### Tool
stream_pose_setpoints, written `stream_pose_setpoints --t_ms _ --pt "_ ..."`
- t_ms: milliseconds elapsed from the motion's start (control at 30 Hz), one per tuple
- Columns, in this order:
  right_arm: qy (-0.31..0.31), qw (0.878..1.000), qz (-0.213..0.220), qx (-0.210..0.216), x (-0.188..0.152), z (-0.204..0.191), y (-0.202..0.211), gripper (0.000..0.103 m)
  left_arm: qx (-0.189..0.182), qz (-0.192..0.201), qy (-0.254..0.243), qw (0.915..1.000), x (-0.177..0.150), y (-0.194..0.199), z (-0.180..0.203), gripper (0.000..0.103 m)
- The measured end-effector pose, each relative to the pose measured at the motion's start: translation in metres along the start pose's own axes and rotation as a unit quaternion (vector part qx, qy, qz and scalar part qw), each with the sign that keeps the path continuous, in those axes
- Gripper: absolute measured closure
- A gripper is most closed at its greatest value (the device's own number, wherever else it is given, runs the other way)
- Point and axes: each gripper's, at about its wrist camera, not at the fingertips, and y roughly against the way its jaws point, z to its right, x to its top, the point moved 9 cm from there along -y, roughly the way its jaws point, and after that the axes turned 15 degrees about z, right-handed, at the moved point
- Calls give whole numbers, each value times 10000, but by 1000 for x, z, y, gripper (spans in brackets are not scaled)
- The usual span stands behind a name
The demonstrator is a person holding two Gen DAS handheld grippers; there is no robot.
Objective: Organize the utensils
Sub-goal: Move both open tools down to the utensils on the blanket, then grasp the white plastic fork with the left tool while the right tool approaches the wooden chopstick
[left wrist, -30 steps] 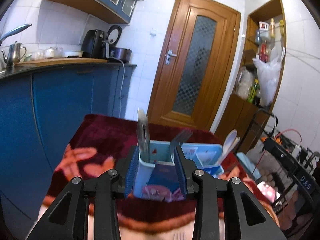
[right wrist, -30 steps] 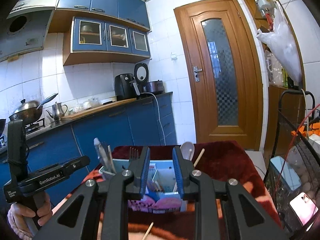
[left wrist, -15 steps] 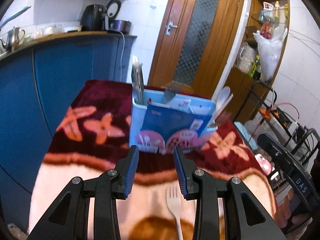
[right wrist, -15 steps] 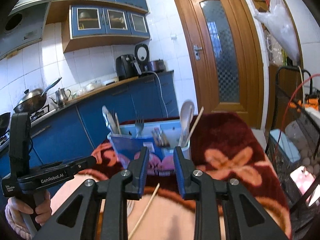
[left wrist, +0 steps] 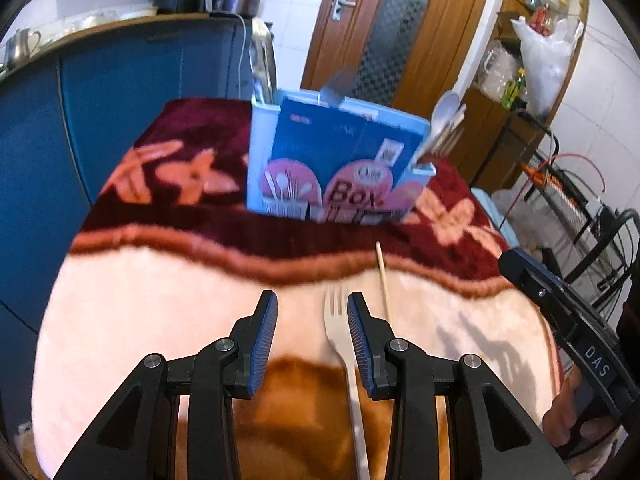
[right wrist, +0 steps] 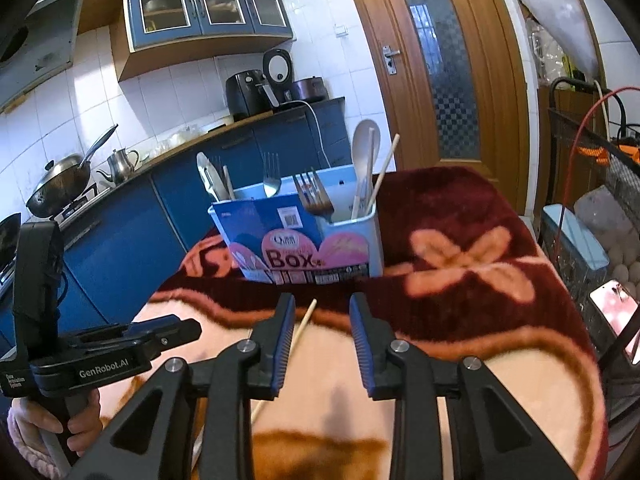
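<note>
A blue utensil box (left wrist: 336, 168) stands on the flowered blanket (left wrist: 160, 312), holding forks (right wrist: 316, 200), a white spoon (right wrist: 362, 148), chopsticks and a metal utensil. A pale fork (left wrist: 338, 324) lies flat on the blanket, seen between the fingers of my left gripper (left wrist: 312, 312), close to the right pad; this gripper is open and not touching it. One loose chopstick (right wrist: 304, 320) lies on the blanket, seen in the gap of my right gripper (right wrist: 322, 312), whose jaws are opening and press on nothing. The same chopstick (left wrist: 382, 276) lies just right of the fork.
A hand (right wrist: 80, 428) holds the left gripper (right wrist: 192, 326) at the lower left of the right wrist view. Blue kitchen cabinets (right wrist: 120, 240) run along the left of the blanket. A wooden door (right wrist: 452, 80) stands behind it, and wire racks (right wrist: 592, 216) with cables are on the right.
Both grippers have dropped and tipped down toward the blanket. The box has risen in both views. The fork and loose chopstick now lie between the fingers. The right jaws stand slightly wider.
</note>
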Motion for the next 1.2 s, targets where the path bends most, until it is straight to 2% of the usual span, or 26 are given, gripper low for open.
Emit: stream_pose_setpoints --t_ms 333,700,767,1000,1067,1167,1200 --pt "-126 9997 -224 21 -18 9 5 68 54 -447 -192 9988 -29 -7 12 66" --pt "-281 9993 -250 69 -25 19 15 63 -52 -878 -264 9958 -49 -16 24 67" --pt "-312 9992 -251 57 -25 22 15 62 -6 -962 -301 9949 -52 -19 24 71" --pt "-425 9986 -293 70 -30 28 15 61 131 -1080 -447 9931 -54 -22 26 75" --pt "-441 9986 -292 81 -30 29 16 61 174 -1111 -499 9924 -54 -23 26 81" --pt "-464 9985 -295 83 -31 30 16 60 154 -1140 -419 9925 -52 -24 24 85" --pt "-473 9984 -299 82 -32 30 16 59 148 -1132 -352 9928 -51 -25 23 91"
